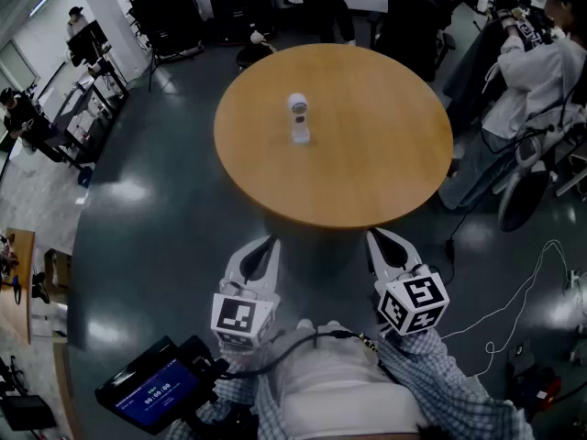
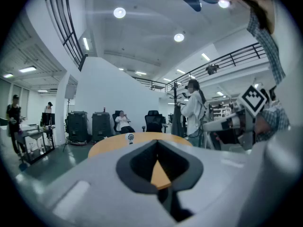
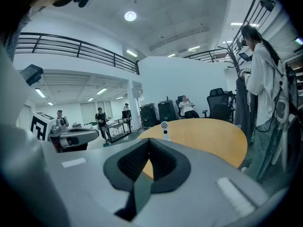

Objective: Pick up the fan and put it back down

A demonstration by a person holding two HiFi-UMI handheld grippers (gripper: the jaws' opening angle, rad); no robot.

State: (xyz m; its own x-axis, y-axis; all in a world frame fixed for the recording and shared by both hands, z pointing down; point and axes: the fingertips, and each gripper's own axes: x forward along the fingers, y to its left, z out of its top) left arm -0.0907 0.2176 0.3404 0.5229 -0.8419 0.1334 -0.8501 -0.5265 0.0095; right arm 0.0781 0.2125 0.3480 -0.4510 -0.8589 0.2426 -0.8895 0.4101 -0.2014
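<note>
Short of the near edge of the round wooden table [image 1: 367,163], both grippers were held side by side, touching nothing; the left gripper [image 1: 268,246] had its jaws fully together, nothing between them; the right gripper [image 1: 376,239] looked the same, pads meeting at the tip, empty; the fan [image 1: 298,117], small and white, stood upright on the table, well apart from both; its round head seemingly faced them.

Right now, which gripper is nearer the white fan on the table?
Left, narrowly: the left gripper hangs short of the table's near edge, almost in line with the fan; the right gripper is level with it but offset further sideways.
</note>
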